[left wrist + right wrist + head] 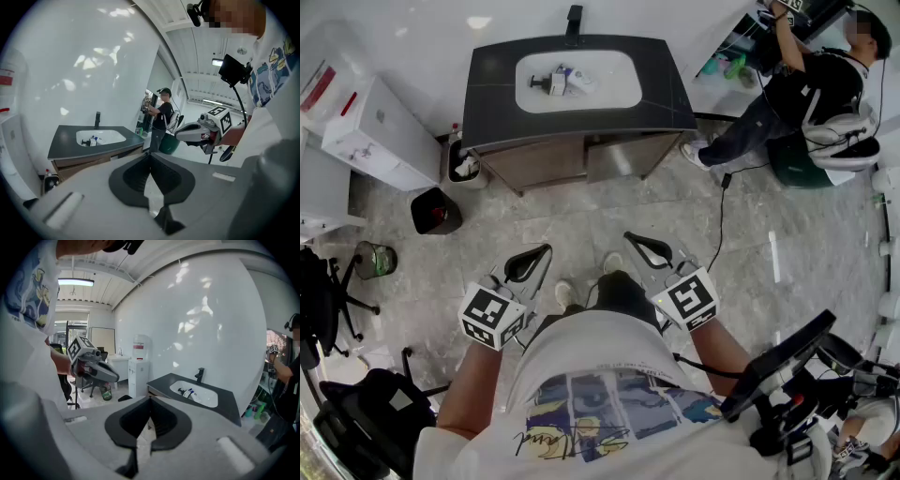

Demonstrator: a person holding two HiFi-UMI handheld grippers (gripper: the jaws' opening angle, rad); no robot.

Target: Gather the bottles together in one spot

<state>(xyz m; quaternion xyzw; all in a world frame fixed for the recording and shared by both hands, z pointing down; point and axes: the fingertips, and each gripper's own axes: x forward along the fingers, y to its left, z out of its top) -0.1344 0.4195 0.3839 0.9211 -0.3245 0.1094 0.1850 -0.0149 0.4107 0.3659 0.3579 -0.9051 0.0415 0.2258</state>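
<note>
Left gripper (534, 259): jaws closed tip to tip with nothing between them; held low, pointing toward the vanity (492, 98).
Right gripper (639, 247): jaws also pressed together and empty; level with the left gripper, a gap between the two.
Bottles (567, 82): a small cluster lying in the white basin (619, 92), just below the black faucet (574, 19).
Vanity: dark countertop over a wooden front, well apart from both grippers.
Black bin (437, 211): on the tiles, left of the vanity.
Bystander (806, 89): right of the vanity, arms raised.
</note>
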